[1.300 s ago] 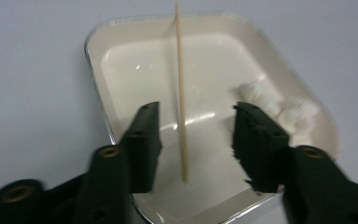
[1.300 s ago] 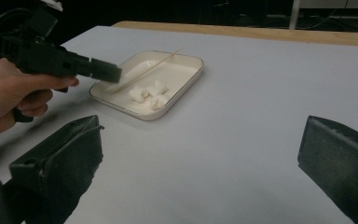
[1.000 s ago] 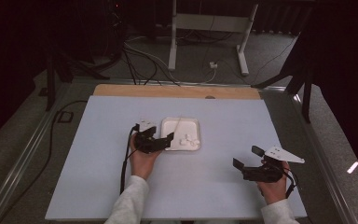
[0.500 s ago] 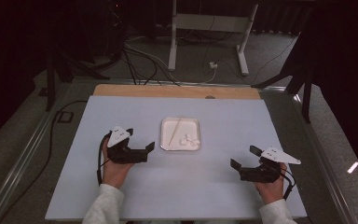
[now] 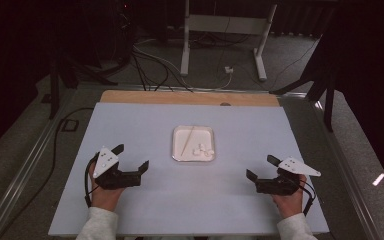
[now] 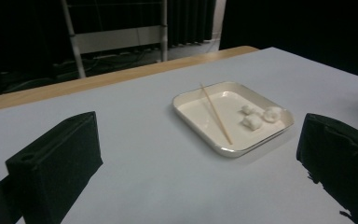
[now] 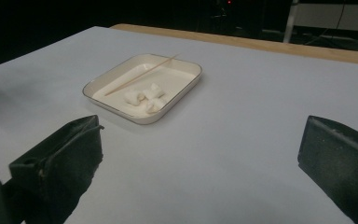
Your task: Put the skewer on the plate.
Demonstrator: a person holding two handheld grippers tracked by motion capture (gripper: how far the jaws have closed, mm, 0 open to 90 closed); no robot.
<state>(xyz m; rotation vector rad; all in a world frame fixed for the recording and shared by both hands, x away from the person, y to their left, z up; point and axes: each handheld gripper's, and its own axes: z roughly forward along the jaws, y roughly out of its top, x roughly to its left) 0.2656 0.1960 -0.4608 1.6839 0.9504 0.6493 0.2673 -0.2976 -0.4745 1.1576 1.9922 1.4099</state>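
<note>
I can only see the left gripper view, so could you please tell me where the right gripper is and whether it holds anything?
Observer: The right gripper is near the front right of the pale blue table. It is to the right of the shallow white square tray and apart from it. Its jaws are open and empty.
Operator: Thank you. How does my left gripper sit relative to that tray?
Observer: The left gripper is to the tray's left, nearer the person and clear of the rim. Its jaws have just been opening, with nothing between them.
</note>
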